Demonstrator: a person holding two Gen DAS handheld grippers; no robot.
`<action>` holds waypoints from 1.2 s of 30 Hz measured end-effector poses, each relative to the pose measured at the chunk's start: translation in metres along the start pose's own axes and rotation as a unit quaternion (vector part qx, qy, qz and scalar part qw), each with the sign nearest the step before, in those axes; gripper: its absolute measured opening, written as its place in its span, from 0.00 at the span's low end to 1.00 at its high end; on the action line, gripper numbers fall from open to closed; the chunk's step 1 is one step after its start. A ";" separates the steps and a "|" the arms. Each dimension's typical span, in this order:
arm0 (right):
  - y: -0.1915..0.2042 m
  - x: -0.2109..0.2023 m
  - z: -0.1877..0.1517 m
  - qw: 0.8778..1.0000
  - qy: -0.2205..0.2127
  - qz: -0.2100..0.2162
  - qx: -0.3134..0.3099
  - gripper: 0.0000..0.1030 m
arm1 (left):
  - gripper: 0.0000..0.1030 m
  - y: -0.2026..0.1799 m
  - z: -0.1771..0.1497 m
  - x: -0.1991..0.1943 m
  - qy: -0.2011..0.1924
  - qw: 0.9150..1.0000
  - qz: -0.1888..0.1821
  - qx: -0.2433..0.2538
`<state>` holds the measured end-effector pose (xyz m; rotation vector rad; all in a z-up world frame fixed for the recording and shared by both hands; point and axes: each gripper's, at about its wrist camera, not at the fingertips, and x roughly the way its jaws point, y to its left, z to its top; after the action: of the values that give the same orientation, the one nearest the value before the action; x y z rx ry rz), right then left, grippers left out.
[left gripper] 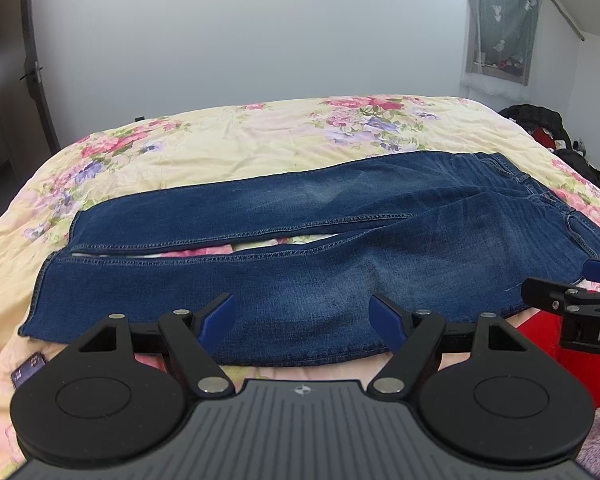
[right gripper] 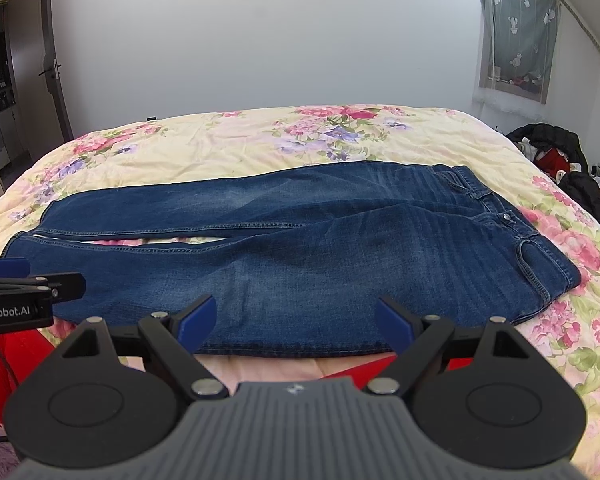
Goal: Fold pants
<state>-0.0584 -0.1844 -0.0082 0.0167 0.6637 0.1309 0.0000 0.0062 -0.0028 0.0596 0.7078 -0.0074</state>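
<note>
Blue jeans (left gripper: 300, 264) lie flat across the floral bed (left gripper: 228, 140) just ahead of both spread, empty claws, left claw (left gripper: 302, 322) and right claw (right gripper: 296, 320); each should pinch the near leg's edge evenly, then fold it away.

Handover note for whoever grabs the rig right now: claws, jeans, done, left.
Left claw: open, holding nothing, at the near edge of the jeans, over the near leg.
Right claw: open, holding nothing, at the same near edge, closer to the waistband.
Jeans: flat across the floral bedspread, waistband to the right, hems to the left, legs side by side with a narrow gap.
Done: jeans laid out; no fold visible.
Left: all folds. Likely first: bring the near leg over the far one, then fold lengthwise.
</note>
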 end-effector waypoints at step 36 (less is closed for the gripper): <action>-0.244 0.151 0.016 0.990 0.126 -0.061 -0.036 0.49 | 0.50 0.183 -0.030 0.128 0.281 0.880 -0.049 0.380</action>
<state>0.0977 -0.4065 -0.1018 -0.1110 0.9100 0.0394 0.0833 0.1925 -0.0990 0.8099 1.2584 -0.3827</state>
